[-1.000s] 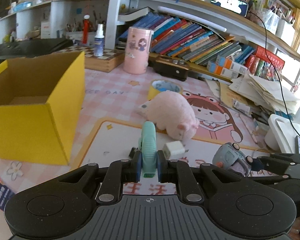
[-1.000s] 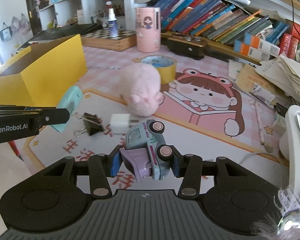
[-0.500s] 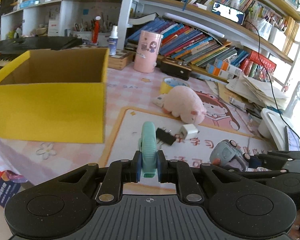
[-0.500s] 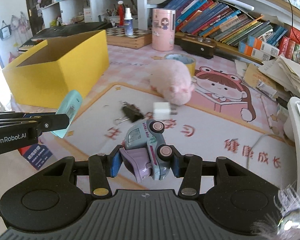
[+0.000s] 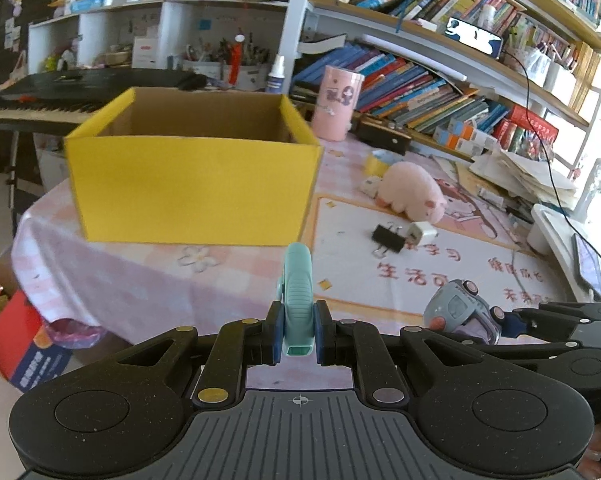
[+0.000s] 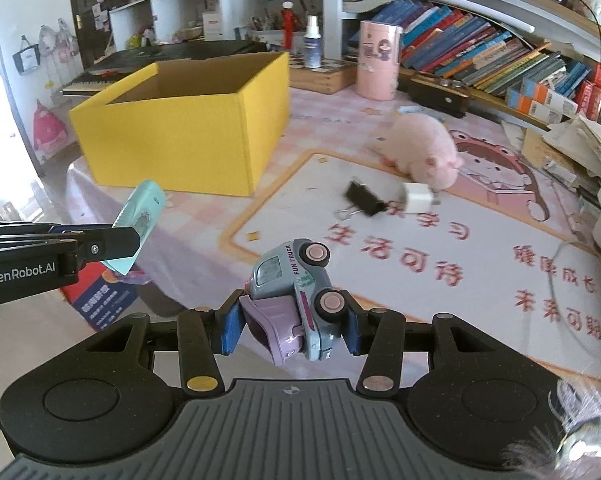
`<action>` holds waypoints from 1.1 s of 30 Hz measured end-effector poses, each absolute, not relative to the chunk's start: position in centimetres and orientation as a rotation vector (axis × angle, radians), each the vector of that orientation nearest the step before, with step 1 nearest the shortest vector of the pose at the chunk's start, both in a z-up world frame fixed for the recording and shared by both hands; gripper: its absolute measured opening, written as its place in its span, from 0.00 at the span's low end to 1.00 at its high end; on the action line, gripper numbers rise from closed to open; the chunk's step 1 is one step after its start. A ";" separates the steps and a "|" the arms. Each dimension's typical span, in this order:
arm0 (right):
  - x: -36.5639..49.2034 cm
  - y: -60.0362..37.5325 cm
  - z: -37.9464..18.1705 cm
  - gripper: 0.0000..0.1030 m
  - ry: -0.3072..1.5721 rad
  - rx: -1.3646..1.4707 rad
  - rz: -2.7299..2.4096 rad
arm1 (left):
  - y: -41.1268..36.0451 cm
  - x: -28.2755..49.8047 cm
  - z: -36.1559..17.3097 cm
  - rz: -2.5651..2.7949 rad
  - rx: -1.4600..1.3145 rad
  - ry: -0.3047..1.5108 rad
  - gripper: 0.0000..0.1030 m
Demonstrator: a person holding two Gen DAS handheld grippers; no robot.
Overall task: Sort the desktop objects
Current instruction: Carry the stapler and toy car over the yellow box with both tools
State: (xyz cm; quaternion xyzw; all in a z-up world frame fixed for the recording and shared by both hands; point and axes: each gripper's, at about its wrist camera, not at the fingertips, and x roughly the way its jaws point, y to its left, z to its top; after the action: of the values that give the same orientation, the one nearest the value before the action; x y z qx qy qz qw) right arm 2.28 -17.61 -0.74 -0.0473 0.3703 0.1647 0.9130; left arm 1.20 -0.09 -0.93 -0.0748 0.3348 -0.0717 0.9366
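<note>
Left wrist view: your left gripper [image 5: 296, 334] has its fingers pinching a slim teal gadget [image 5: 297, 300] edge-on, held in the air above the near edge of the worktop [image 5: 228, 272]. The yellow box [image 5: 192, 176] sits straight ahead, open at the top, its inside in shadow. Off to the right, a black binder clip [image 5: 387, 237] and a white charger plug [image 5: 420, 232] lie just beside each other on the printed mat [image 5: 440, 276], with the pink plush pig [image 5: 414, 192] behind them.

Right wrist view: your right gripper [image 6: 292, 326] has its fingers clamped on a toy car [image 6: 296, 300], tipped on its side with the wheels facing right, held in the air. The yellow box stands ahead to the left, well apart. Your left gripper shows at the left edge with the teal gadget.
</note>
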 end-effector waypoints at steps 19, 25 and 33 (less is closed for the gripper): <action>-0.6 -9.9 -0.2 0.44 0.717 -0.169 0.485 | 6.9 -3.2 -0.5 -0.023 -0.194 0.631 0.13; -0.8 -8.9 0.1 0.44 0.707 -0.186 0.504 | 7.6 -3.3 -0.3 -0.010 -0.204 0.616 0.13; -0.7 -8.5 0.2 0.44 0.704 -0.191 0.507 | 8.0 -3.3 -0.2 -0.015 -0.206 0.602 0.13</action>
State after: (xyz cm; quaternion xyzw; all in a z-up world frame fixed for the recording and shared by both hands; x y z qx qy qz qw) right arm -0.74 -8.51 0.22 -0.0923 0.3404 0.2453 0.9030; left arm -3.31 8.02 -0.16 -0.1012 0.2962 -0.0076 0.9497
